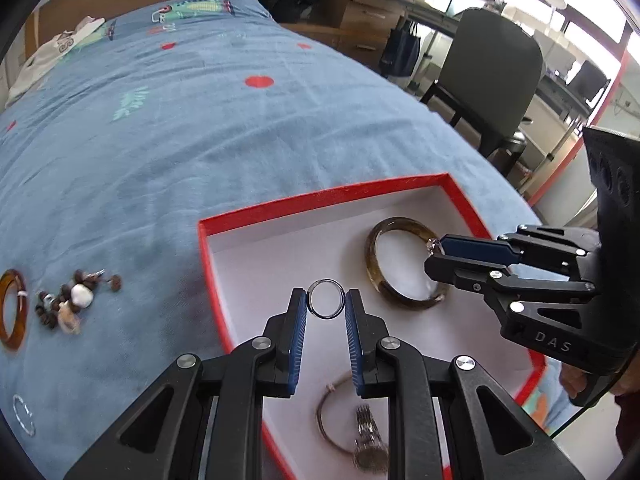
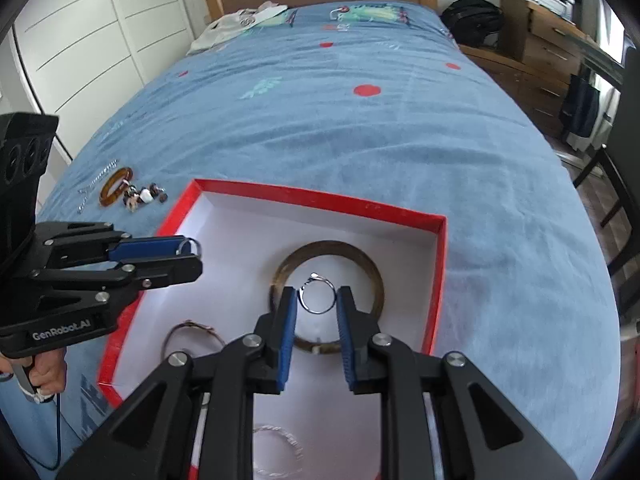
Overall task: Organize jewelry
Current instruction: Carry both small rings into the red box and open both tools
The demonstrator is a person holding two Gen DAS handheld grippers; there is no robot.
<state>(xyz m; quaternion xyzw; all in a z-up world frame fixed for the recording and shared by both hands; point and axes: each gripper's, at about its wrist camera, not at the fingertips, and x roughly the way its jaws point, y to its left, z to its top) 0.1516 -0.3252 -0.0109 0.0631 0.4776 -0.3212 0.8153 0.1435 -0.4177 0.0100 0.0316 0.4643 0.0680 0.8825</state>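
1. Left gripper (image 1: pixel 326 300): fingers clamped on a plain dark ring (image 1: pixel 326 298), held above the red box (image 1: pixel 320 196).
2. Right gripper (image 2: pixel 318 294): fingers clamped on a silver stone-set ring (image 2: pixel 318 294), held over the dark bangle (image 1: pixel 374 276) lying in the box.
3. Box floor also holds a thin bangle (image 1: pixel 326 420).
4. Blue bedspread (image 1: pixel 200 140) left of the box carries an amber bangle (image 1: pixel 12 308) and a beaded piece (image 1: pixel 72 300).

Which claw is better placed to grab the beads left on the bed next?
Probably the left claw: the bead pile lies on its side of the red box. Both claws hold rings that need dropping first.
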